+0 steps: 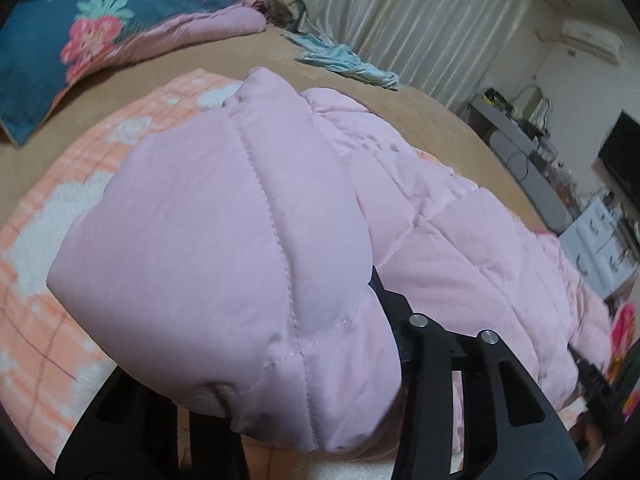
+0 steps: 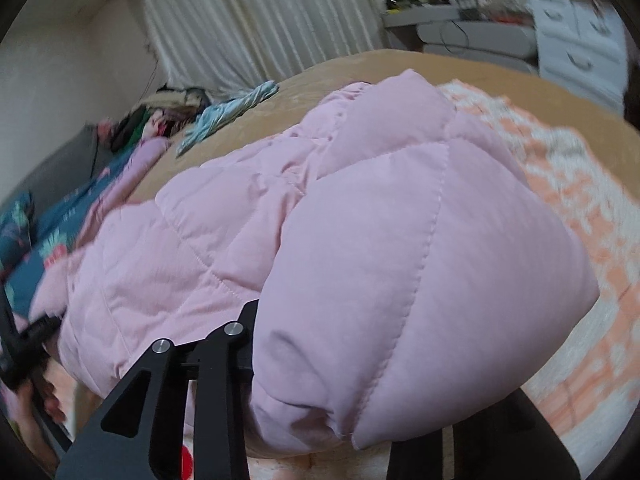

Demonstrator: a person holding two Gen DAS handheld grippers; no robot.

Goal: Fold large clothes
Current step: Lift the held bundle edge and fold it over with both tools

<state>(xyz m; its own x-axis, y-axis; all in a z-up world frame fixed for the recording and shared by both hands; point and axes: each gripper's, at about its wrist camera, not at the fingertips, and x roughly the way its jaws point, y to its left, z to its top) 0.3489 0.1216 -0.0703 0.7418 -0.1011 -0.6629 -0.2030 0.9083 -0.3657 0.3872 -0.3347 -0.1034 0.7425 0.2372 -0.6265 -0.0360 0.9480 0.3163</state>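
A pink quilted puffer jacket (image 1: 248, 248) lies across the bed and fills both views; it also shows in the right wrist view (image 2: 400, 240). My left gripper (image 1: 340, 344) is shut on a thick fold of the jacket, which drapes over and hides the fingertips. My right gripper (image 2: 304, 344) is shut on another thick fold of the same jacket, its tips hidden under the fabric. In the right wrist view the left gripper (image 2: 28, 344) and the hand holding it show at the far left, at the jacket's other end.
Under the jacket lies an orange and white blanket (image 1: 52, 216) on a tan bed sheet (image 1: 440, 112). A blue floral quilt (image 1: 80, 40) and a light blue cloth (image 1: 352, 64) lie further back. Curtains (image 1: 420, 12), a desk (image 1: 520, 148) and white drawers (image 2: 580, 40) stand beyond the bed.
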